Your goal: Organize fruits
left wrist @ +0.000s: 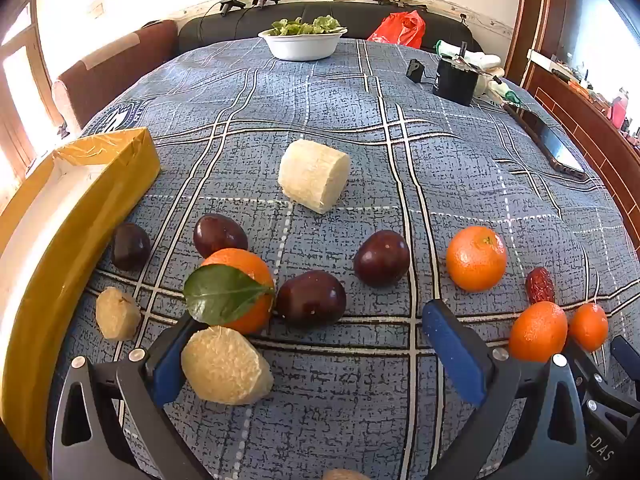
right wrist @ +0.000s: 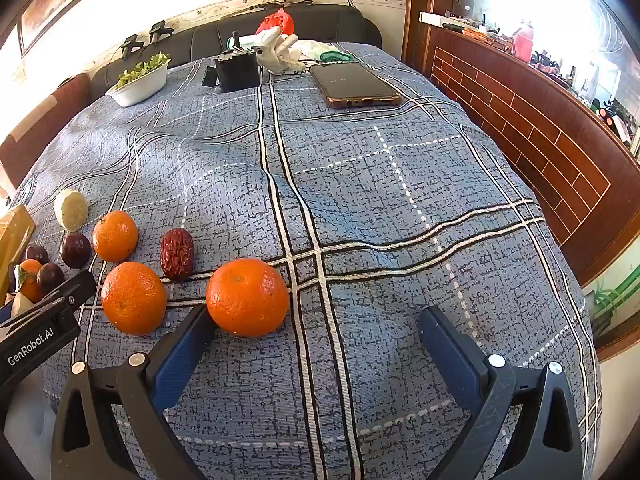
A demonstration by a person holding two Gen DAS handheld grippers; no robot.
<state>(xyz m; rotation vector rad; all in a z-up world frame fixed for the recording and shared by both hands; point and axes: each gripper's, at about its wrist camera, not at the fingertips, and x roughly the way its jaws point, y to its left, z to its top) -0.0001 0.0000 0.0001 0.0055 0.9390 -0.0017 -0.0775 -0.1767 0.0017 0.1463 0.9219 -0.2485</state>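
Note:
Fruit lies scattered on a blue plaid tablecloth (left wrist: 320,100). In the left wrist view my left gripper (left wrist: 312,356) stands wide open. A pale peeled chunk (left wrist: 224,366) rests against its left finger, and the right pad is far from it. Just ahead are an orange with a leaf (left wrist: 240,288), several dark plums (left wrist: 311,298) and a larger pale chunk (left wrist: 314,176). My right gripper (right wrist: 318,354) is also open and holds nothing. An orange (right wrist: 247,296) sits just past its left fingertip. Another orange (right wrist: 134,298) and a red date (right wrist: 177,254) lie to the left.
A yellow box (left wrist: 80,208) with a white inside lines the left edge. At the far end stand a white bowl of greens (left wrist: 302,42), a black device (left wrist: 456,78), a phone (right wrist: 356,84) and white gloves (right wrist: 280,52). A wood-panelled wall (right wrist: 520,128) borders the right.

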